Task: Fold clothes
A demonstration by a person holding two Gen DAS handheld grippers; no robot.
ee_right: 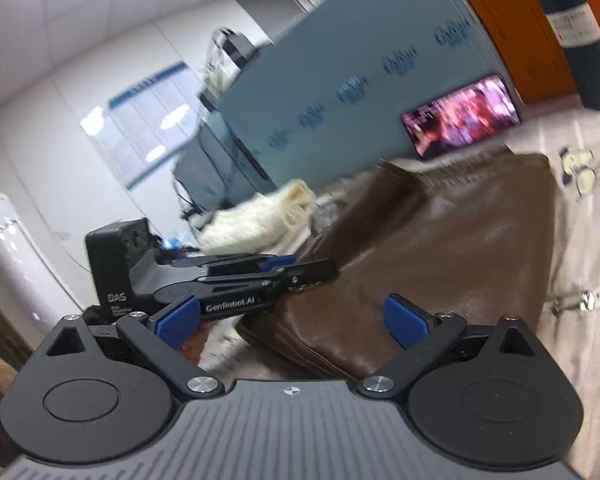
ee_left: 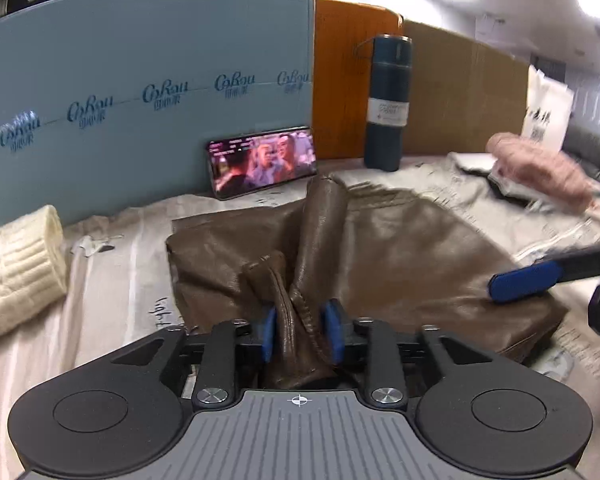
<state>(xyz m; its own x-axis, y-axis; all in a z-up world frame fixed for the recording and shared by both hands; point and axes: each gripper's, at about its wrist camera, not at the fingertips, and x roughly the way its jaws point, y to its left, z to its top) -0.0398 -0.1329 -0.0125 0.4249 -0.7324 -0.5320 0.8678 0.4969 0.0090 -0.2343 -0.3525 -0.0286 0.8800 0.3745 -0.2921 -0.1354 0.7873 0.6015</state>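
Brown jacket (ee_left: 380, 256), cream knit (ee_left: 16, 264), teal flask (ee_left: 388, 104)

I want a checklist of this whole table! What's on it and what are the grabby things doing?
Surface: table under a printed beige cloth.
Job's things: brown leather garment, partly folded; one bunched strip of it raised.
Clutter: phone playing video, dark bottle, cream knit, pink knit.
Grippers: left hand-held gripper shut on the raised strip; right hand-held gripper open over the garment's edge.
Cables: nothing seen.
Surroundings: blue board, orange panel, cardboard.
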